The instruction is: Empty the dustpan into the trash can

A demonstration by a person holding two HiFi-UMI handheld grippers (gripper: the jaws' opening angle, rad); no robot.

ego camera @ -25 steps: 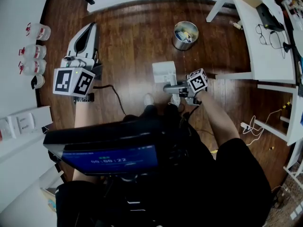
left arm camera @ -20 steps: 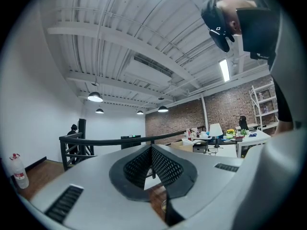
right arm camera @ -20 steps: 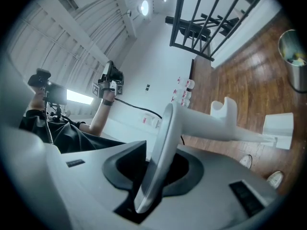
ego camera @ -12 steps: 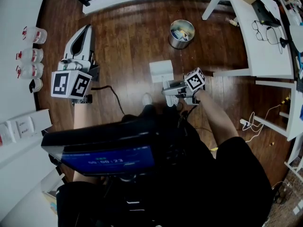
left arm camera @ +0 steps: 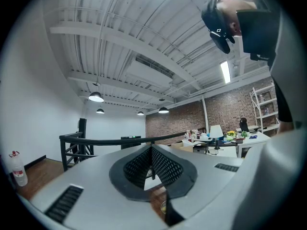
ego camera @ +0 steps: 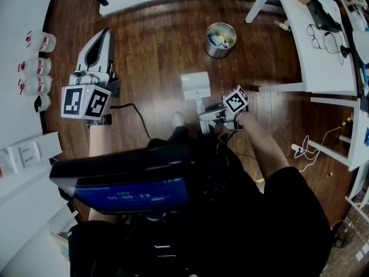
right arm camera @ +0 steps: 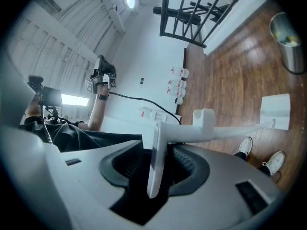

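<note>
A white dustpan (ego camera: 196, 85) stands on the wooden floor, and its long handle (right arm camera: 211, 128) rises toward my right gripper (ego camera: 203, 115). In the right gripper view the flat handle end stands between the jaws of the right gripper (right arm camera: 153, 162). These jaws have just been opening, and dark gaps show on both sides, so the pads do not press on it. The steel trash can (ego camera: 221, 40) with rubbish inside stands beyond the pan, also visible as the trash can (right arm camera: 290, 47). My left gripper (ego camera: 102, 36) is held up at the left, the left gripper (left arm camera: 152, 164) shut with nothing in it.
Several plastic bottles (ego camera: 34, 68) line the left wall. A white table (ego camera: 323, 56) with a leg (ego camera: 282, 88) stands at the right. A black cable (ego camera: 135, 117) crosses the floor near my shoes (right arm camera: 276, 162). A black railing (right arm camera: 201, 13) runs along the far side.
My right gripper has shifted slightly left and toward me along the dustpan handle and rolled a little. The left gripper and the dustpan have stayed where they were.
</note>
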